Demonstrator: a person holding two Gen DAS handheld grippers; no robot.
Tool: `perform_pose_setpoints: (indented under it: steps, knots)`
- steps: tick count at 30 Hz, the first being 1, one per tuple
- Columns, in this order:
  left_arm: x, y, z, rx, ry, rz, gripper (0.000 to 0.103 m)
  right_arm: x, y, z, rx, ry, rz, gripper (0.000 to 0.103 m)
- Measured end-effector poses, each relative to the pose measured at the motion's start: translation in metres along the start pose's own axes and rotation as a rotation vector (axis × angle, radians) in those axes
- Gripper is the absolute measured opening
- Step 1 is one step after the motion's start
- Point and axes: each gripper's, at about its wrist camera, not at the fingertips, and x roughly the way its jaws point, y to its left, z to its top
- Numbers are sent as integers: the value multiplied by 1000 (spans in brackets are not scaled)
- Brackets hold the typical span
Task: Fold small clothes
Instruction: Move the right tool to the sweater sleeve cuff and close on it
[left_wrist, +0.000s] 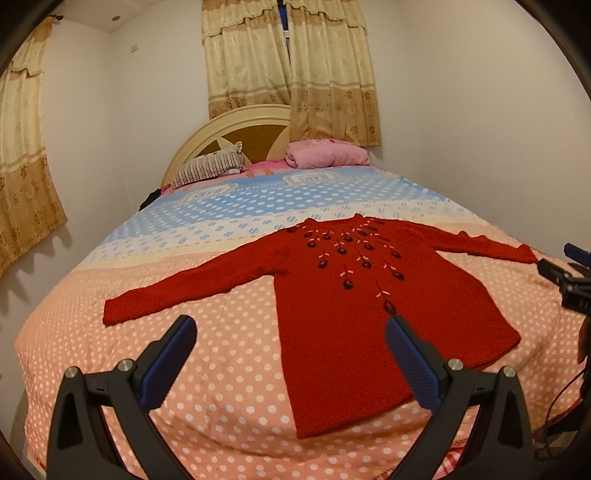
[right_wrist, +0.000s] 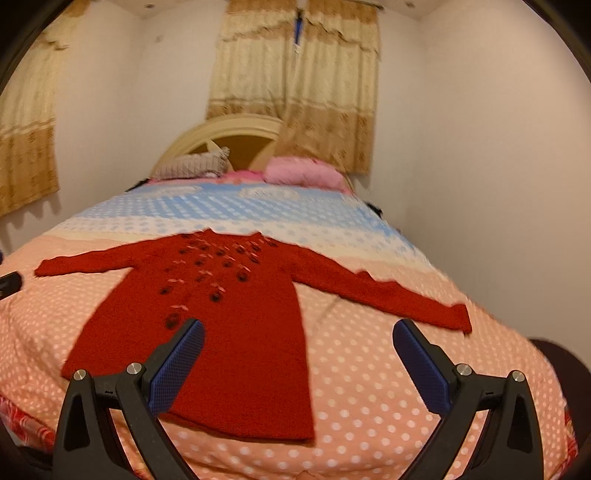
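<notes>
Polka-dot bedspread carries red sweater flat, sleeves spread. Left gripper and right gripper hover at near hem, jaws apart, empty. Far pillows blurred, probably pink.

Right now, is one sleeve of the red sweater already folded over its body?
No, the red sweater lies flat on the bed with both sleeves stretched straight out to its sides.
</notes>
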Motion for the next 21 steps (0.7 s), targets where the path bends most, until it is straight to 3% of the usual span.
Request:
perform_pose_setpoints:
  steps: [8,16,21]
  knots:
    - [53,1,17,47,44,18,103,58,-78,-3,150,132,-77,102]
    - [117,-2,33,56,97,18,103,102,-182,1,403,220,-130,101]
    - [158,-7,40,75,111,56,103,131,-248,0,556,272,-191,92]
